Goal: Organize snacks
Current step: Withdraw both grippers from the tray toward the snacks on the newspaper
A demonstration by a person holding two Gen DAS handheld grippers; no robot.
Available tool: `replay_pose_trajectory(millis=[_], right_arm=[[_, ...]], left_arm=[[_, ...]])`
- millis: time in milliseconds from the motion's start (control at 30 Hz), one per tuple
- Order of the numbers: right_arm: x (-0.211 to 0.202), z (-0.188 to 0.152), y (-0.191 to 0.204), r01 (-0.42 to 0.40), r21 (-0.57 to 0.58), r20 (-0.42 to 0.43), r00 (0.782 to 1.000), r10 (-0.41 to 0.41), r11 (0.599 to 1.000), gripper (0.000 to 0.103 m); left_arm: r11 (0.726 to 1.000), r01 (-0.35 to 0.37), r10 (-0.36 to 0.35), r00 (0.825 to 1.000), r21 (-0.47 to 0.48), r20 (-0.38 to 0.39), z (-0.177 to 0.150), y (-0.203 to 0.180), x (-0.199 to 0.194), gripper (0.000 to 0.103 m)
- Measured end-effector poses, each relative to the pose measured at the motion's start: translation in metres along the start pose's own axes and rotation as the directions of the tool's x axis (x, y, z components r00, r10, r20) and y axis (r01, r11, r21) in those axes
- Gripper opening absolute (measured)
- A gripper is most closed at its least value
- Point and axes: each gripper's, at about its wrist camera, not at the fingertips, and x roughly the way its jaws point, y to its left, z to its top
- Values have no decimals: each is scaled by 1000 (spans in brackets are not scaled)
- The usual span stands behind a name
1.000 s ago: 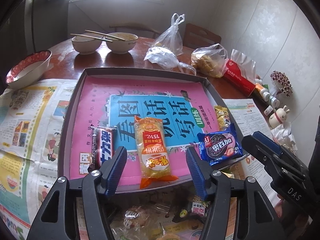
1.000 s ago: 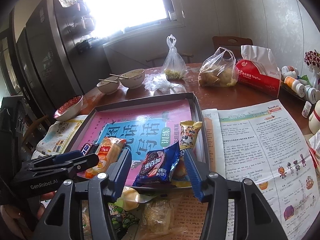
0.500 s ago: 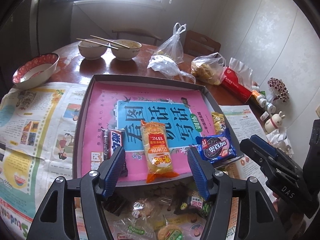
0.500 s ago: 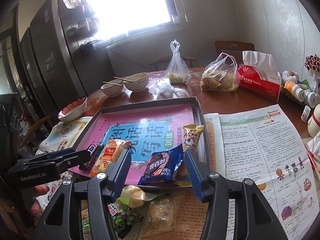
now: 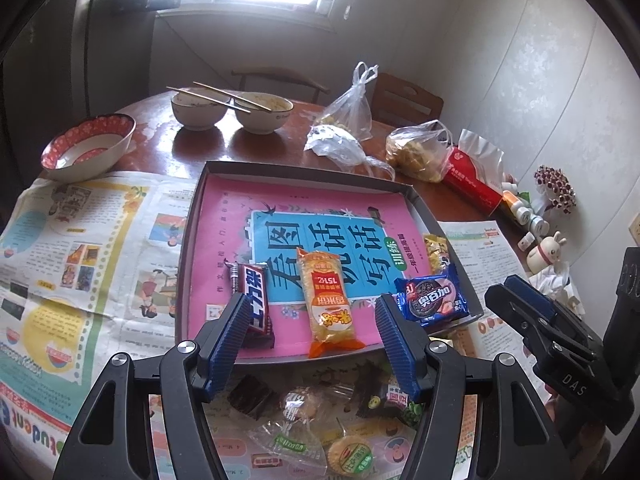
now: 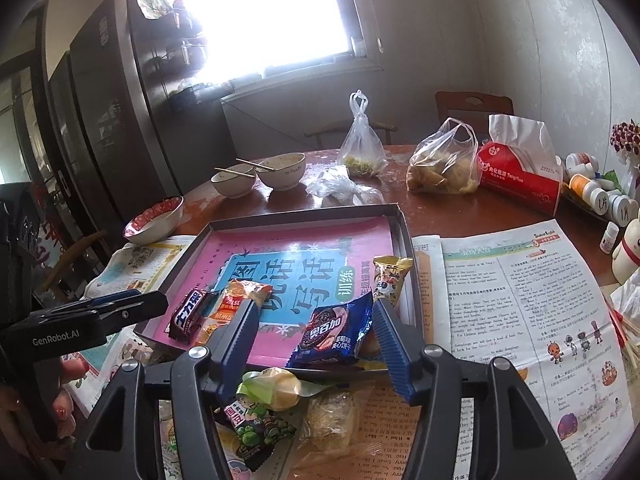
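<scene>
Four snacks [image 5: 329, 298] beyond left claw [image 5: 312, 322]

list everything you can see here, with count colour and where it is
tray: 1, dark rim, pink and blue liner, table centre
chocolate bar: 1, dark red, tray near left
rice cracker pack: 1, orange, tray near middle
cookie pack: 1, blue, tray near right
gold snack pack: 1, gold, tray right edge
loose snacks: several, mixed, on paper in front of tray
newspapers: spread both sides of tray
bowls: 3, two white with chopsticks, one red-patterned, far left
plastic bags: 3, clear, far side
tissue pack: 1, red, right
bottles: several, white, far right
left gripper: blue pads, open, empty
right gripper: blue pads, open, empty
</scene>
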Motion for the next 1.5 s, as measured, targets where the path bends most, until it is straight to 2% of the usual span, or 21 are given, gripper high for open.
replay_pose_trajectory(millis=[433,1500], right_arm=[[-12,1,5,-6,-16,24,1000,7,1000,63],[-34,-4,20,-16,-69,42,999,19,997,65]], left_arm=[[1000,0,0,1000,11,26,-1,-1,-18,67],[999,-4,3,999,46,33,-15,-4,-44,67]])
